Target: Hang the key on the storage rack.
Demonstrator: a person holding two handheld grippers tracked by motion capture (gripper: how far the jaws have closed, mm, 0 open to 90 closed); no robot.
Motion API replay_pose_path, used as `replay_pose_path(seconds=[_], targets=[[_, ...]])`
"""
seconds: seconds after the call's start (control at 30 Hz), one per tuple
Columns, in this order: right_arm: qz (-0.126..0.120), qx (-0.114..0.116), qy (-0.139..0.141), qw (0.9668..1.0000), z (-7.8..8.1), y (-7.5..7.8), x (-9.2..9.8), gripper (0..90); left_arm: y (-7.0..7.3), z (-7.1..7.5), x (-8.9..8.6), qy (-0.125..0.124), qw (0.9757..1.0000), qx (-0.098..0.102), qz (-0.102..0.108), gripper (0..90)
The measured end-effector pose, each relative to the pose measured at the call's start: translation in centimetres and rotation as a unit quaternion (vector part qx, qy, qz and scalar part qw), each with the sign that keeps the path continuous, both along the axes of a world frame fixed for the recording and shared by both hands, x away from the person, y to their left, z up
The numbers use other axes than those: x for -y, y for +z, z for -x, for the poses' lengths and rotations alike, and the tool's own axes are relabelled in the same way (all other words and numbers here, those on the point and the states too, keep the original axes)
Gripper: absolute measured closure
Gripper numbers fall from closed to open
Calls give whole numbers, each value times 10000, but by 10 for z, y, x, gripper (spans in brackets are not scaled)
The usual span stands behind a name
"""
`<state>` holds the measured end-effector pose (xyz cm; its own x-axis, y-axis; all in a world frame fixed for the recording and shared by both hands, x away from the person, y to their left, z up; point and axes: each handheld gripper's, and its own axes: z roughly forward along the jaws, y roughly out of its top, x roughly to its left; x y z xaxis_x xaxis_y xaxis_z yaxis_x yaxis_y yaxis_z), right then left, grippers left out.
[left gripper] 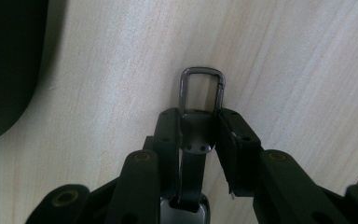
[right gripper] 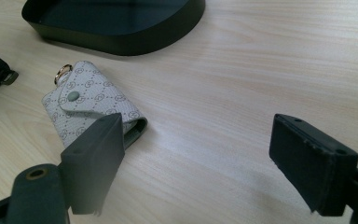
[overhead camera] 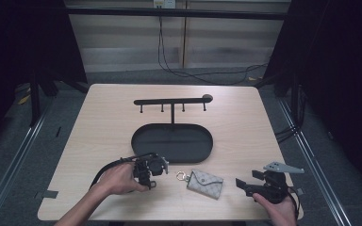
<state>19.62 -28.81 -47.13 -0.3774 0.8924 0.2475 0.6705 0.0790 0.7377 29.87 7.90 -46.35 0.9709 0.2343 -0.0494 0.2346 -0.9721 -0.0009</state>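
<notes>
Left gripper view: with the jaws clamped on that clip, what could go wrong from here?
The left gripper is shut on the metal clip low down, at its strap end, so the clip might pivot or slip out when lifted. The hooks on the rack look small; a tilted clip could miss them. The patterned pouch lies close beside that gripper, so a sweep of the hand might knock it.

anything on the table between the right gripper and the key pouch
No, just bare wood. In the right gripper view, the open right gripper faces empty tabletop, with the patterned key pouch beside its left jaw.
</notes>
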Motion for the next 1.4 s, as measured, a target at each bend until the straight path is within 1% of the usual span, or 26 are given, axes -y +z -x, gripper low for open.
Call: replay_pose_path(seconds=[0.03, 0.07, 0.1, 0.13, 0.2, 0.33, 0.37, 0.43, 0.47, 0.53, 0.57, 0.6, 0.63, 0.67, 0.7, 0.77, 0.8, 0.9, 0.93, 1.03, 1.13, 1.2, 1.3, 1.33, 1.37, 1.4], targets=[[-2, 1, 1, 10000, 0, 0, 0, 181, 0, -1, -1, 23, 10000, -25, 56, 704], [0, 4, 1, 10000, 0, 0, 0, 181, 0, -1, -2, 33, 10000, -13, 63, 705], [0, 1, 0, 10000, 0, 0, 0, 181, 0, -1, -2, 113, 9999, -1, 67, 705], [0, -4, -1, 10000, 0, 0, 0, 181, 0, -1, -2, 139, 9999, 19, 74, 706], [-4, -16, -3, 10000, 0, 0, 0, 181, 0, -1, -2, 175, 9998, 7, 82, 706], [-9, -22, -12, 10000, -1, 0, 0, 181, 0, -8, -7, 382, 9987, -233, 231, 707], [-9, -35, -9, 10000, -1, 0, 0, 181, 0, -9, -9, 427, 9984, -237, 285, 707], [1, -40, -12, 10000, -1, -1, 0, 181, 0, -12, -11, 463, 9979, -364, 283, 707], [7, -47, -17, 10000, -1, -1, 0, 181, 1, -12, -11, 521, 9975, -386, 286, 707], [15, -53, -35, 10000, -1, -1, 0, 181, 3, -13, -12, 509, 9976, -381, 280, 707], [11, -55, -28, 10000, -1, -1, 0, 181, 4, -14, -12, 541, 9971, -454, 285, 707], [22, -51, -27, 10000, -1, -1, 0, 181, 6, -14, -12, 504, 9972, -466, 289, 707], [25, -54, -28, 10000, -1, -1, 0, 181, 9, -14, -13, 508, 9973, -417, 314, 707], [21, -57, -27, 10000, -1, -1, 0, 181, 9, -14, -13, 508, 9973, -417, 314, 707], [25, -61, -23, 10000, -1, -1, 0, 182, 13, -15, -13, 501, 9970, -511, 311, 707], [27, -62, -26, 10000, -1, -1, 0, 182, 17, -14, -13, 519, 9967, -530, 334, 707], [32, -57, -27, 10000, -1, -1, 0, 182, 18, -14, -13, 528, 9969, -469, 345, 708], [46, -62, -28, 10000, -1, -1, 0, 182, 23, -15, -15, 653, 9962, -425, 394, 707], [46, -69, -31, 10000, -1, -1, 0, 182, 25, -16, -16, 642, 9963, -431, 368, 708], [49, -83, -39, 9999, -1, -1, 0, 182, 31, -18, -19, 707, 9959, -369, 419, 708], [47, -88, -37, 9999, -2, -2, 0, 182, 36, -20, -24, 875, 9943, -325, 513, 708], [55, -91, -39, 9999, -2, -2, 0, 182, 41, -21, -28, 940, 9933, -359, 571, 708], [74, -87, -29, 9999, -2, -2, 0, 182, 45, -22, -31, 987, 9930, -319, 557, 708], [72, -88, -29, 9999, -2, -2, 0, 182, 45, -22, -31, 1043, 9924, -303, 578, 708], [70, -87, -28, 9999, -2, -2, 0, 182, 46, -24, -32, 1026, 9928, -333, 519, 708], [67, -91, -27, 9999, -2, -2, 0, 182, 46, -24, -32, 1026, 9928, -333, 519, 708]])
